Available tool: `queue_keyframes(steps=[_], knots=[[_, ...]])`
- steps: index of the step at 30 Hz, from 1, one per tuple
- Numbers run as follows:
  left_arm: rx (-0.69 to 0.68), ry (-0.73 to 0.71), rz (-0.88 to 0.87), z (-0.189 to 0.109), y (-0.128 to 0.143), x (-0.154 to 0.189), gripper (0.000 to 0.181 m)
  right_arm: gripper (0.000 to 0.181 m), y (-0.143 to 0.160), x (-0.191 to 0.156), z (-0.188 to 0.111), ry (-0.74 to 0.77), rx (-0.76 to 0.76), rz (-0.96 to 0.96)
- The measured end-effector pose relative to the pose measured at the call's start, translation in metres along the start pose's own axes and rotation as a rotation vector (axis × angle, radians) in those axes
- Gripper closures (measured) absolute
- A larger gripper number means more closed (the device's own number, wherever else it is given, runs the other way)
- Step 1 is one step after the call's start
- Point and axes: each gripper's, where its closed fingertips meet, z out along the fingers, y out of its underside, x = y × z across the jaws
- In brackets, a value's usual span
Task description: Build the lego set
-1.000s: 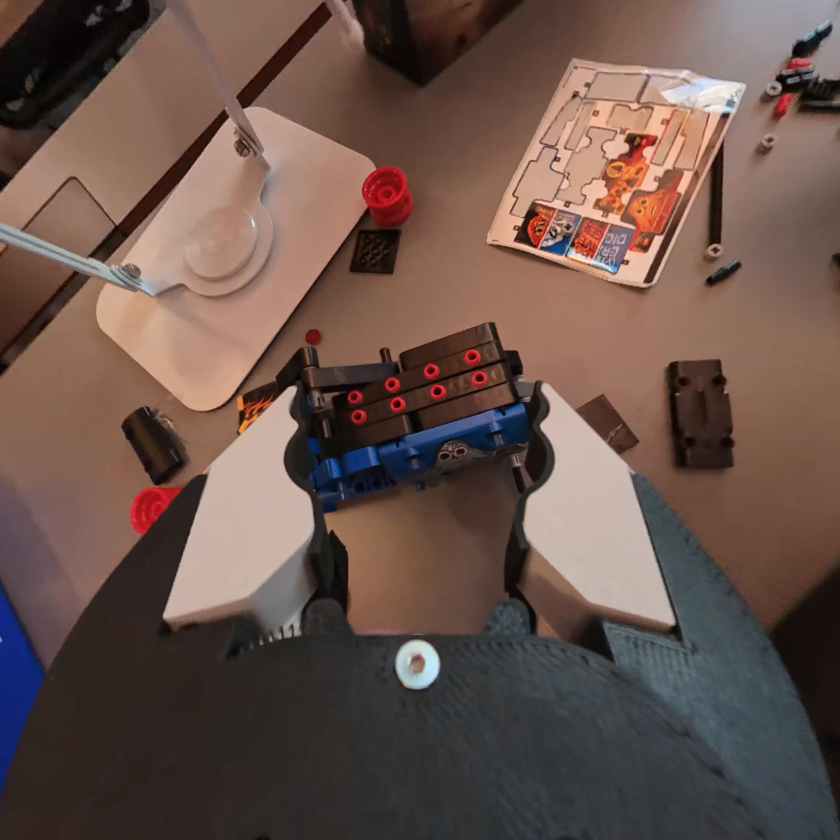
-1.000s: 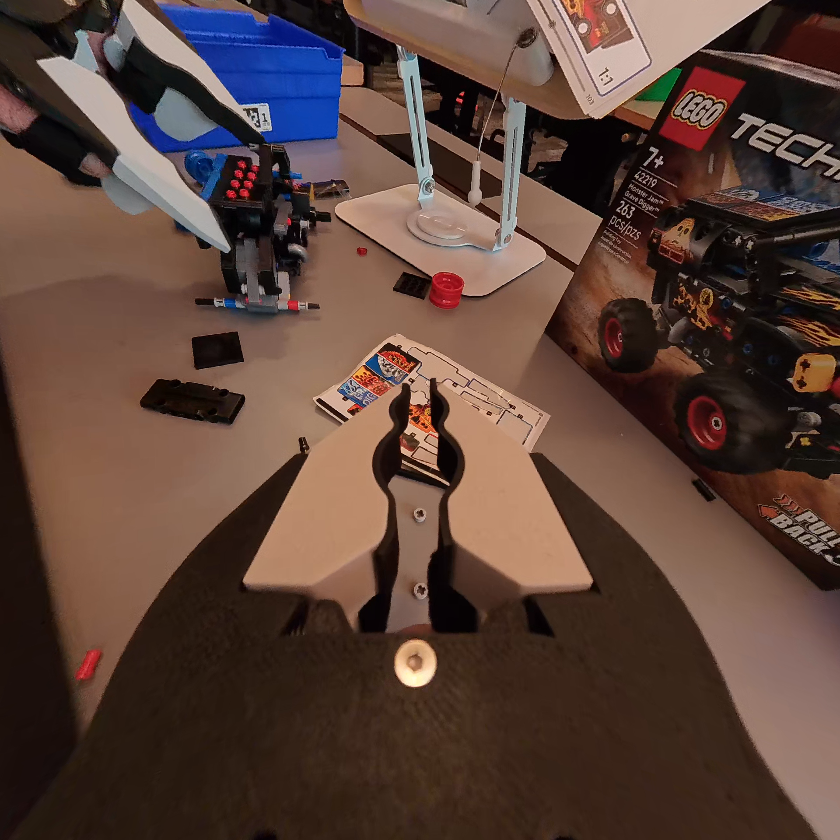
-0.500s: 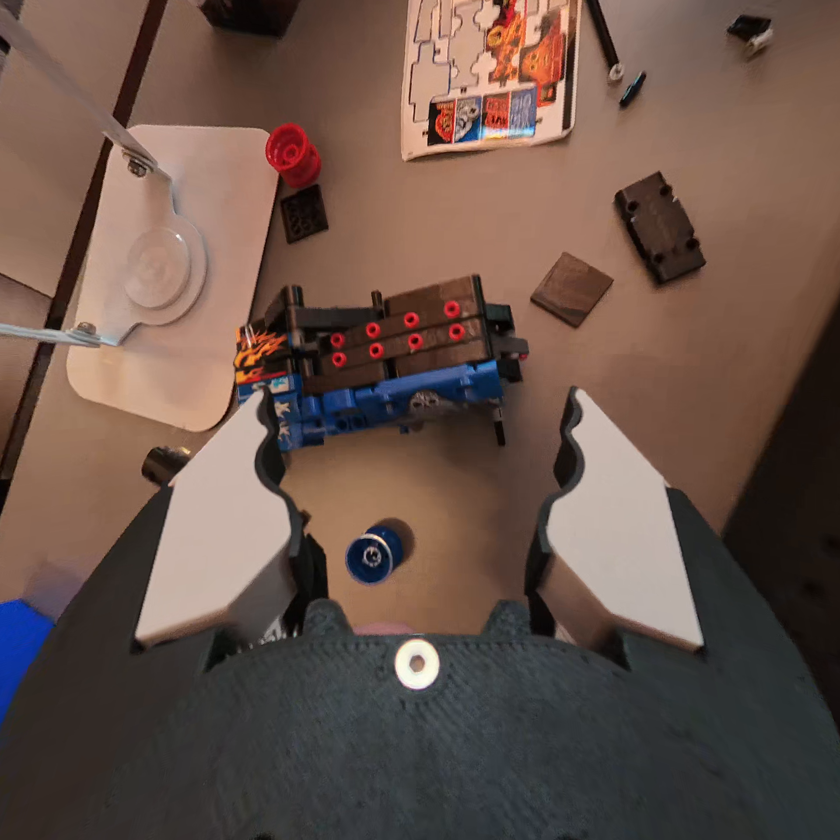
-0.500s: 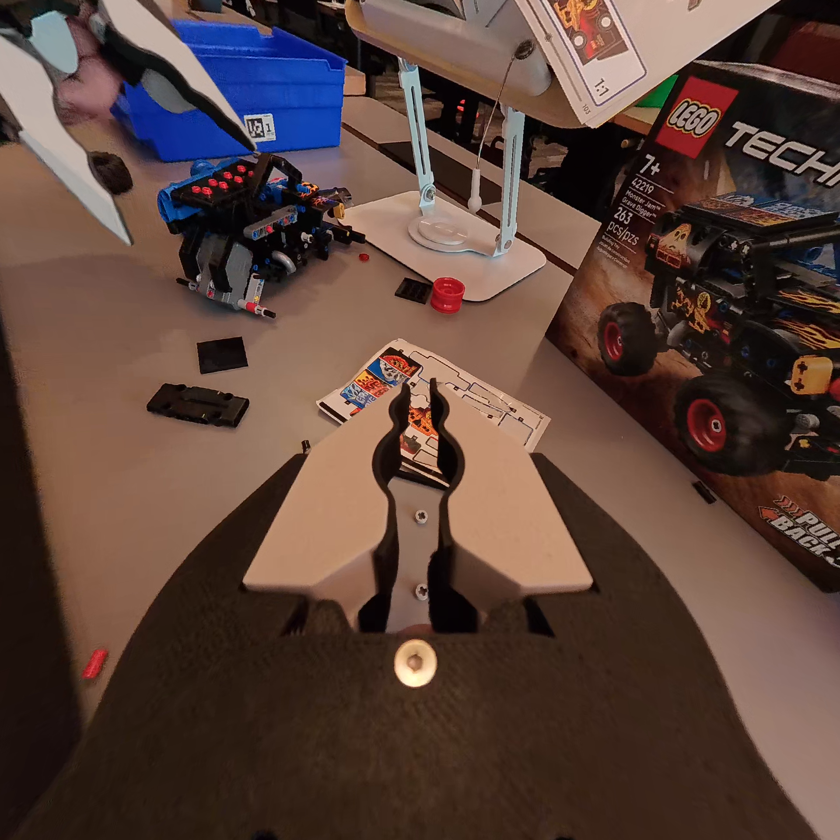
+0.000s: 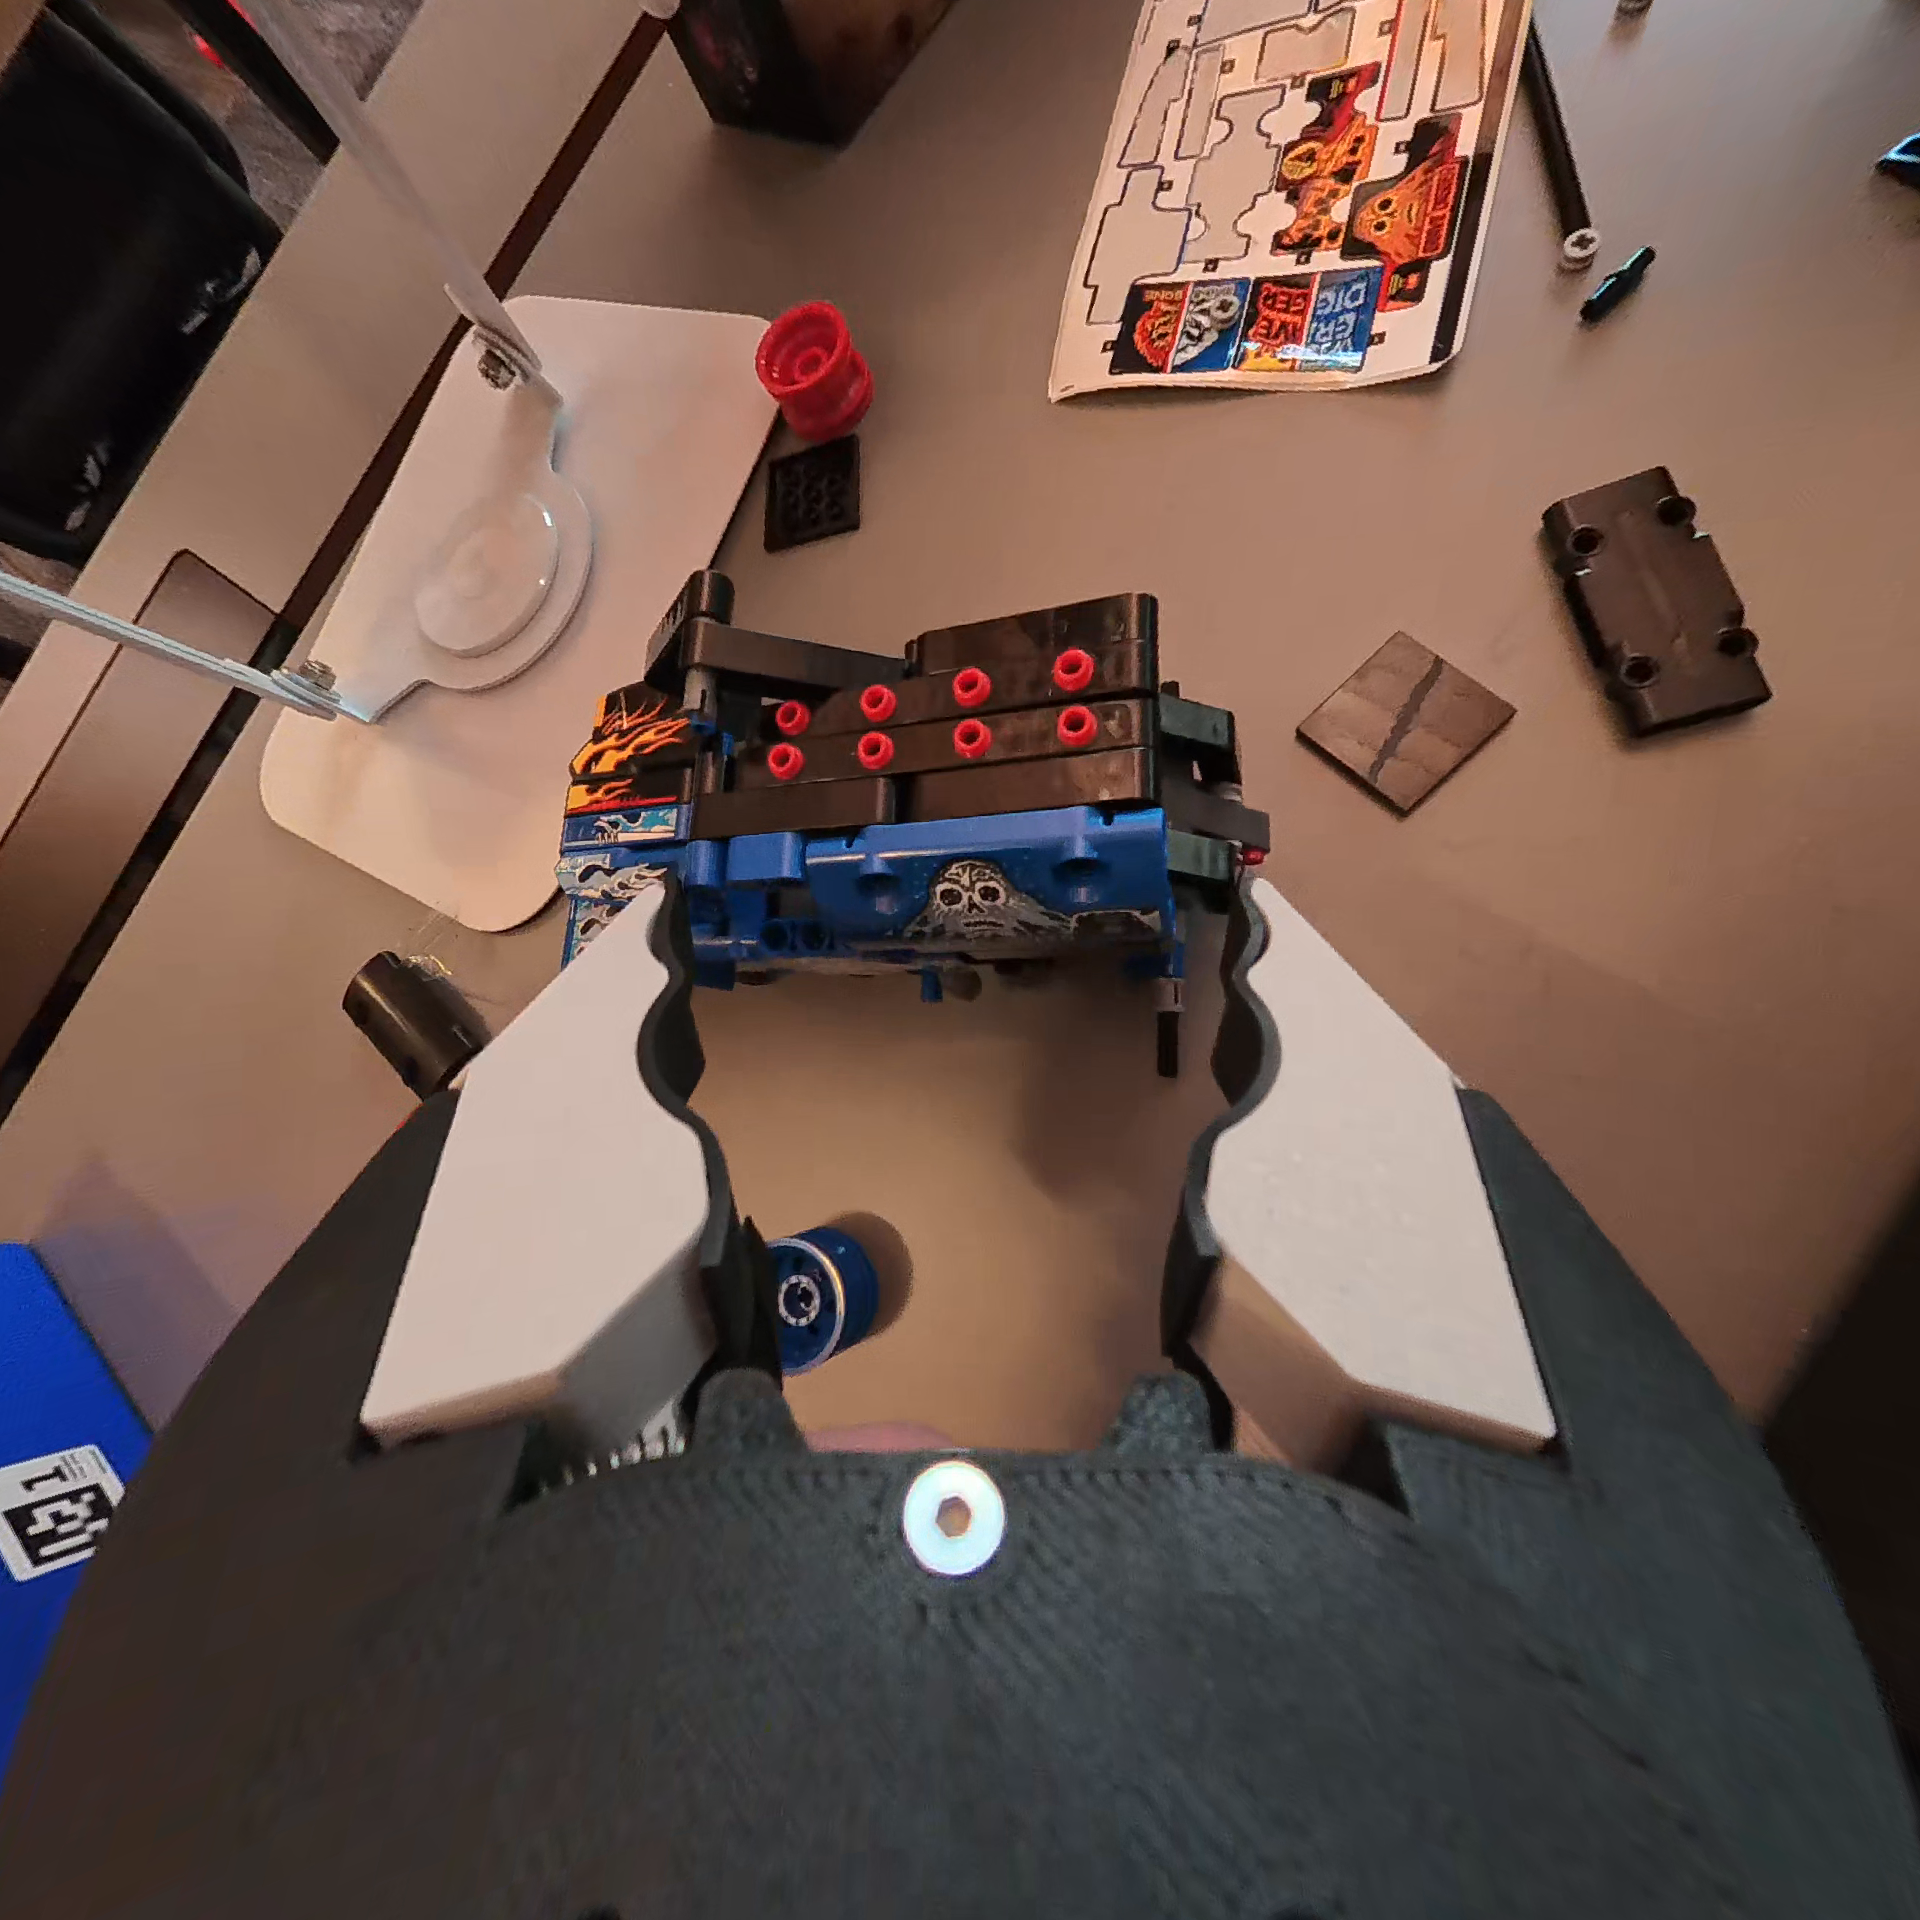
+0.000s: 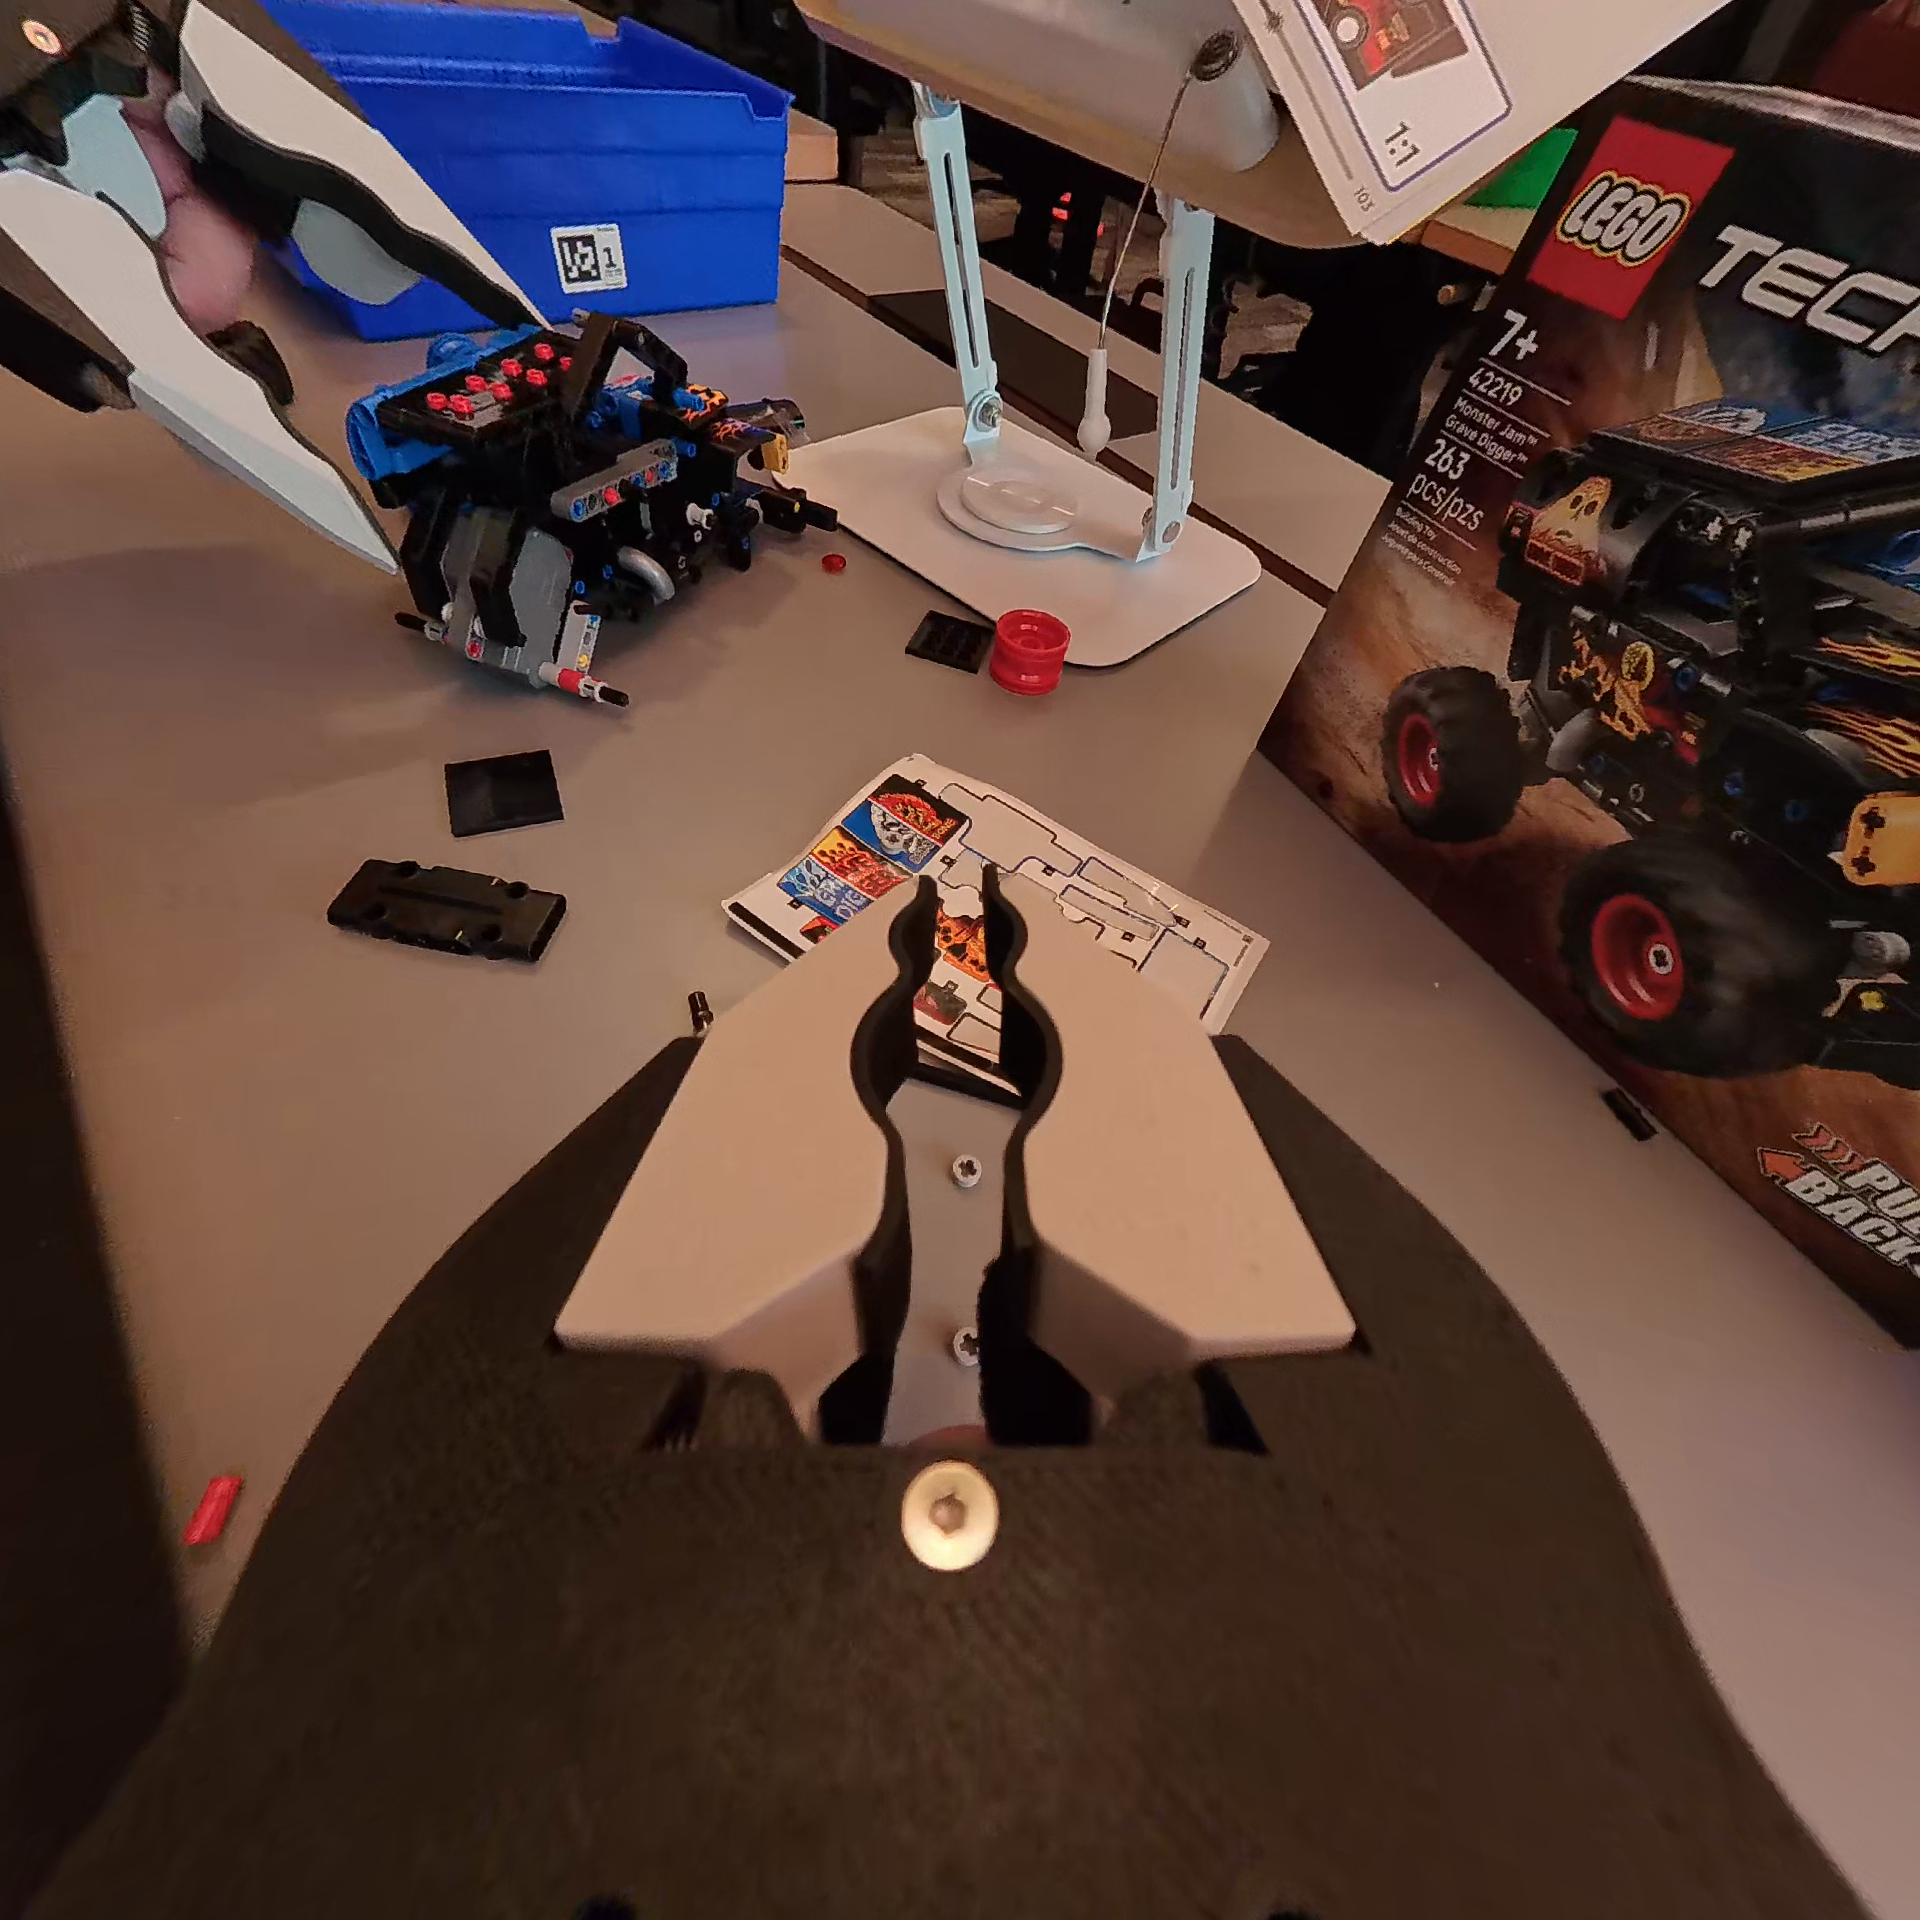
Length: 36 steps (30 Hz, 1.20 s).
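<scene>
Left wrist view: left gripper [image 5: 961, 914] spread wide, nothing held, fingertips flanking the near blue side of the half-built lego truck [image 5: 904, 790] without clear contact. Truck lying on the grey table [image 5: 1039, 499], black top beams studded with red pins, skull sticker on the blue panel, flame stickers at its left end. Blue wheel hub [image 5: 816, 1299] on the table between the fingers, close to the left finger's base. Red wheel hub [image 5: 812, 366] beyond the truck, touching the corner of the white stand base [image 5: 520, 582]; small black square plate [image 5: 814, 506] just beside that hub. Sticker sheet [image 5: 1288, 197] farther off to the right. Flat dark square tile [image 5: 1405, 719] and black rectangular panel [image 5: 1654, 601] right of the truck, near each other but apart. Black cylindrical piece [image 5: 400, 1013] left of the gripper. Long black axle [image 5: 1553, 145] and short dark pin [image 5: 1616, 281] at upper right.

Right wrist view: right gripper [image 6: 954, 891] nearly closed, only a narrow slit between the tips, nothing gripped, poised over the near edge of the sticker sheet [image 6: 1091, 914]. Truck [image 6: 582, 488] well away at upper left, tilted on its side, with the left gripper [image 6: 416, 416] open just beside it. Blue bin [image 6: 540, 156] behind. Lego box [image 6: 1662, 623] standing at right. Black panel [image 6: 447, 920] and square tile [image 6: 504, 792] left of the sheet. Red hub [image 6: 1029, 649] against the stand base [image 6: 1049, 540]. Small red piece [image 6: 211, 1509] near the table's near edge.
</scene>
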Motion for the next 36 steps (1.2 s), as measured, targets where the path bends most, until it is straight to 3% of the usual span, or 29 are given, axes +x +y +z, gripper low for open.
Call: queue_keyframes(steps=[3,14,24,36], knots=[[0.008,-0.003,0.01,-0.002,0.002,-0.004,0.09,0.175,0.001,0.0,0.001,-0.003,-0.004,0.0],[0.026,0.025,0.008,-0.004,0.007,-0.005,0.084,0.175,0.004,0.0,0.002,-0.005,-0.018,0.002],[0.168,0.042,-0.042,-0.002,0.001,-0.002,0.082,0.175,0.007,0.0,0.004,-0.008,-0.029,0.004],[0.244,0.053,-0.08,-0.002,0.0,-0.003,0.085,0.175,0.012,0.002,0.007,-0.008,-0.049,0.012]])
